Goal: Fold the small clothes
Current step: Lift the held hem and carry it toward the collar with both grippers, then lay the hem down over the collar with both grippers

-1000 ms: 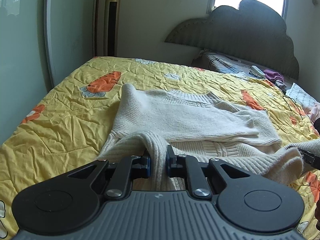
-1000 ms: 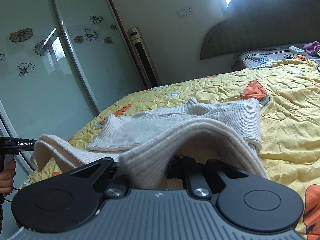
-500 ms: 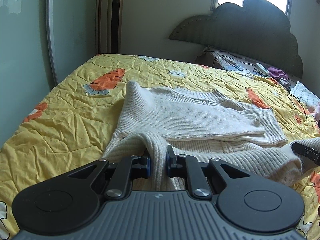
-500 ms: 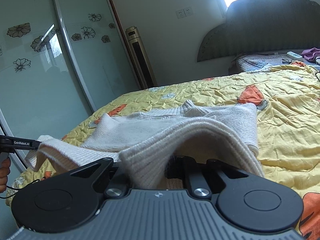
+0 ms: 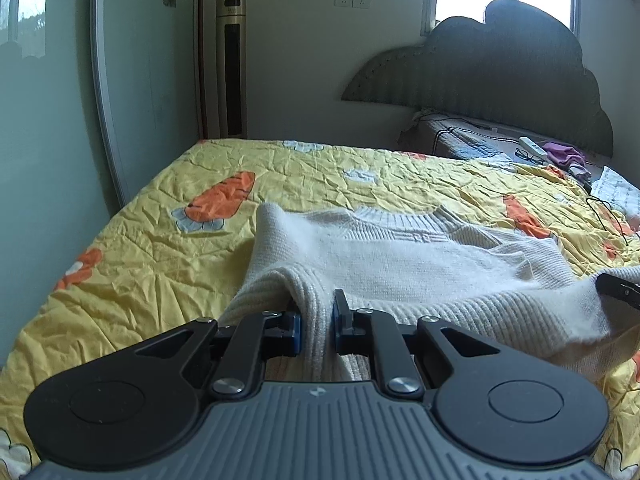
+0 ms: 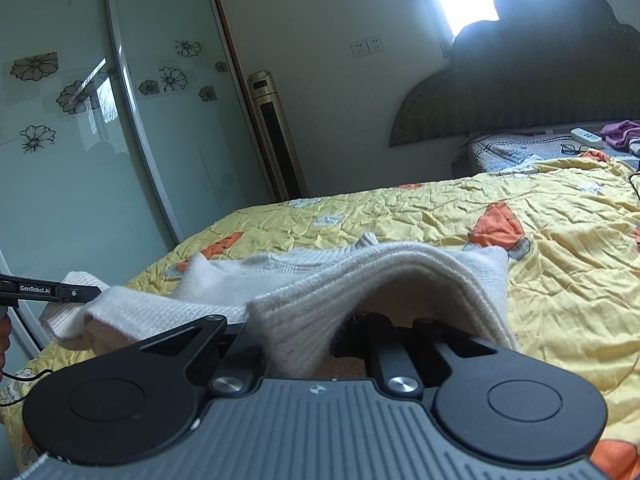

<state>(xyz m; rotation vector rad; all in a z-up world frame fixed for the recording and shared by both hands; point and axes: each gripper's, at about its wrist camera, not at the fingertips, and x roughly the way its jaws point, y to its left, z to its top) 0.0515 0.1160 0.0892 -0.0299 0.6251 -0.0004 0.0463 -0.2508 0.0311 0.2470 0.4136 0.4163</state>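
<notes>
A cream knit sweater [image 5: 400, 248] lies on the yellow carrot-print bedspread [image 5: 160, 240], sleeves folded across its body. My left gripper [image 5: 317, 322] is shut on the ribbed hem at its near left corner. My right gripper [image 6: 320, 340] is shut on the hem at the other corner; the sweater [image 6: 360, 280] drapes over its fingers and hides them. Both hold the hem lifted above the bed. The right gripper's tip shows at the right edge of the left wrist view [image 5: 618, 290], and the left gripper shows at the left edge of the right wrist view [image 6: 52, 292].
A dark padded headboard [image 5: 500, 92] stands at the far end, with a pillow, remote, glasses and purple cloth [image 5: 564, 156] below it. A tall gold fan [image 5: 231, 64] and glass sliding doors [image 6: 80, 140] line the left side. A black cable [image 5: 608, 216] lies at the right.
Both grippers have lifted and carried the hem forward toward the collar; the camera views tilted up, showing more wall and headboard. Both grips stayed shut.
</notes>
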